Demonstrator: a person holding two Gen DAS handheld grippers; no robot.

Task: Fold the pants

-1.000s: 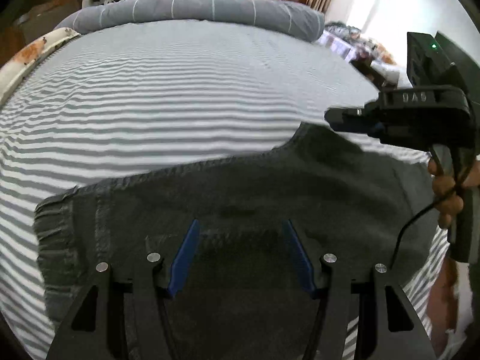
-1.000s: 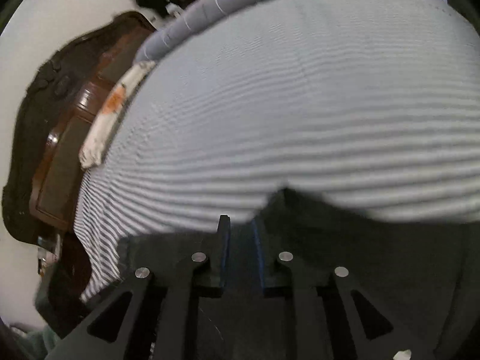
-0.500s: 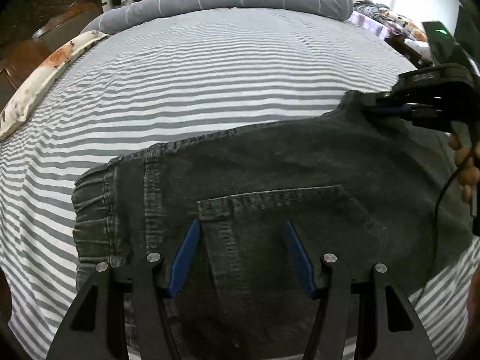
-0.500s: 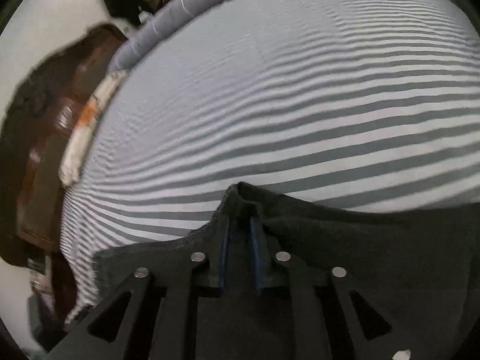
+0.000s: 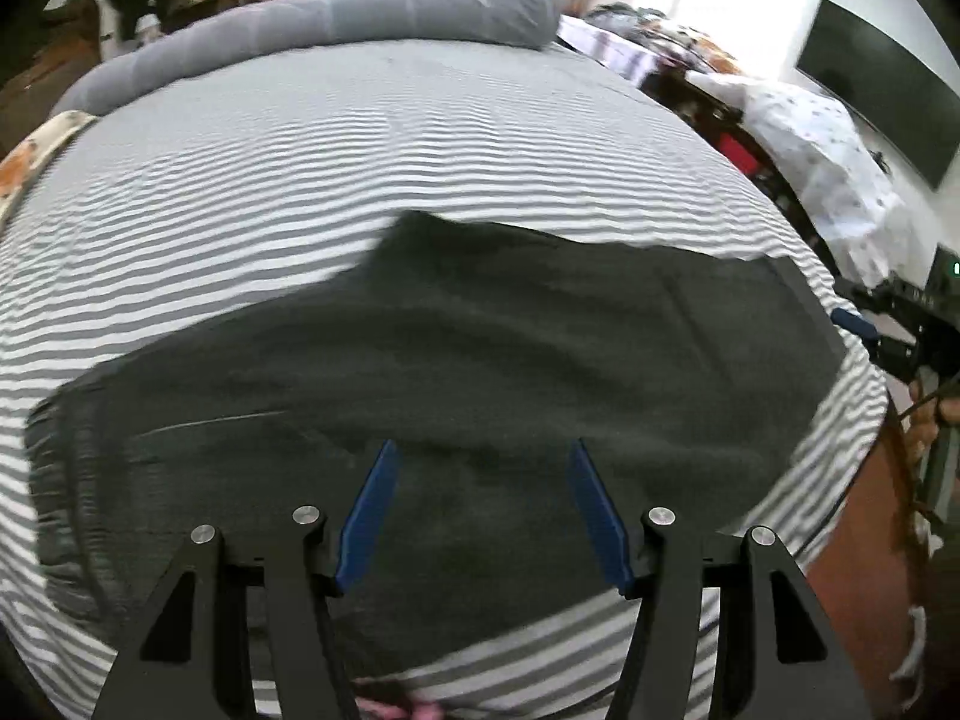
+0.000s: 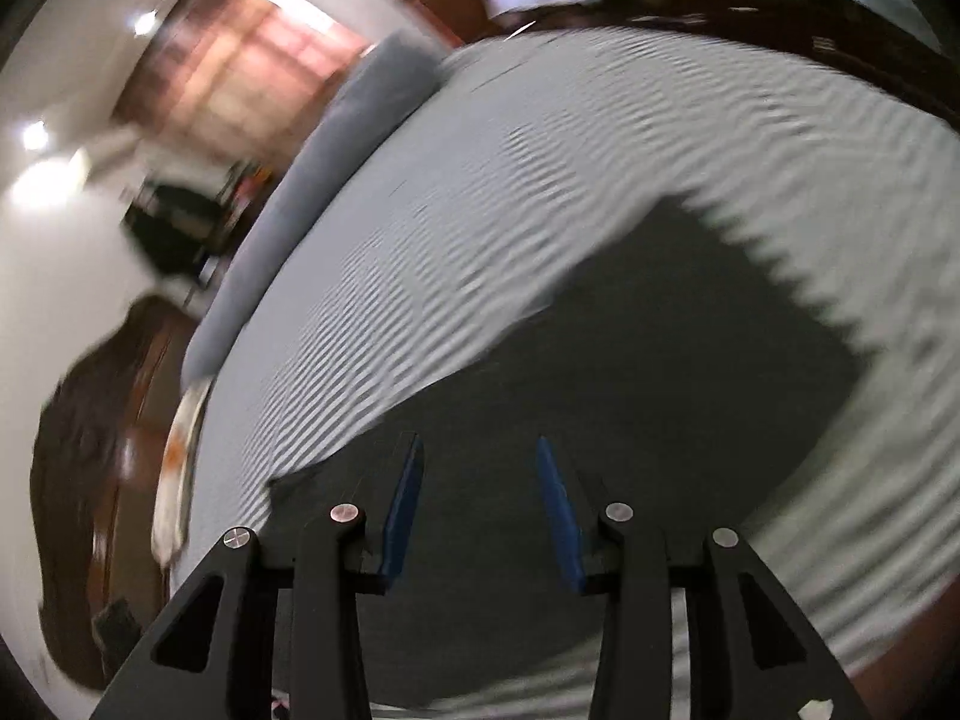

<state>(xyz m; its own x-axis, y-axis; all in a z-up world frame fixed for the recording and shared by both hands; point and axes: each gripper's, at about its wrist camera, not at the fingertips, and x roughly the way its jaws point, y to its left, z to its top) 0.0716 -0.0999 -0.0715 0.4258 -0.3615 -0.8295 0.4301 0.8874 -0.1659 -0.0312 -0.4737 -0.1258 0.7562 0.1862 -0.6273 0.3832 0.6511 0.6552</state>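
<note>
Right gripper (image 6: 477, 450) has let go; both grippers, left (image 5: 480, 450) too, hang open over pants (image 5: 480, 348). Blurry, but that bunched corner may spoil the fold.

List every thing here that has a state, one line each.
pants: lying flat on the bed, held by neither gripper
left hand-held gripper: open, empty, above the pants
right hand-held gripper: open, empty
striped bed sheet: spread, lightly rippled
grey bolster: lying along the far edge
</note>
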